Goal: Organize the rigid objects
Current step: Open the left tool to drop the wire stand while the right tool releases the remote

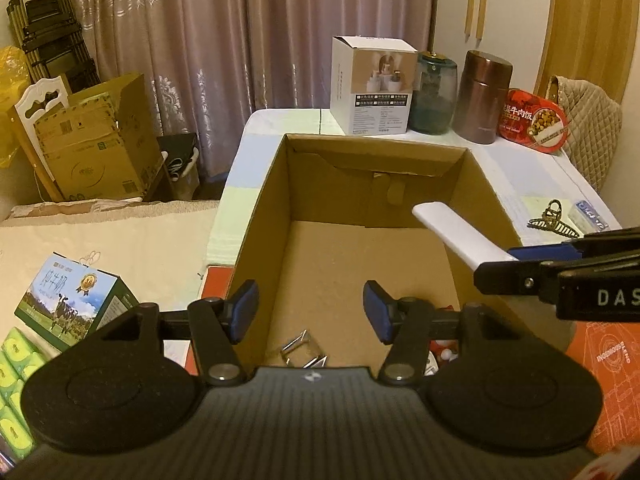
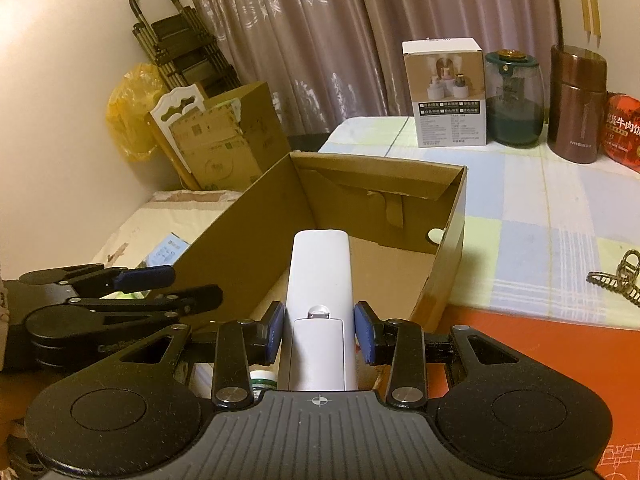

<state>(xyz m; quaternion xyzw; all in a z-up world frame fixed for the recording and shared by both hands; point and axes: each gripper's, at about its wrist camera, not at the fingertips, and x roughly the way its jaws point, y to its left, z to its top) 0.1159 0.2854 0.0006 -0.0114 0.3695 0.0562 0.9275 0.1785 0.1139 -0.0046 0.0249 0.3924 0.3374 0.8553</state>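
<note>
A: Why is the cardboard box (image 1: 256,216) open on the table (image 2: 540,208)?
B: It's probably the bin for the loose rigid things, so both tools hang over it.
A: The right gripper (image 2: 320,336)?
B: Clamped tight on the white remote (image 2: 320,280) — its far end pokes over the box floor, likely for setting down.
A: The left gripper (image 1: 310,312)?
B: Parted, empty — the clear binder clip (image 1: 302,350) lies below it inside.

Each hand-held black gripper, the left gripper (image 1: 311,311) and the right gripper (image 2: 319,334), has blue-padded fingers, silver pivot screws, round side discs and a ribbed grey body at the frame's bottom.
</note>
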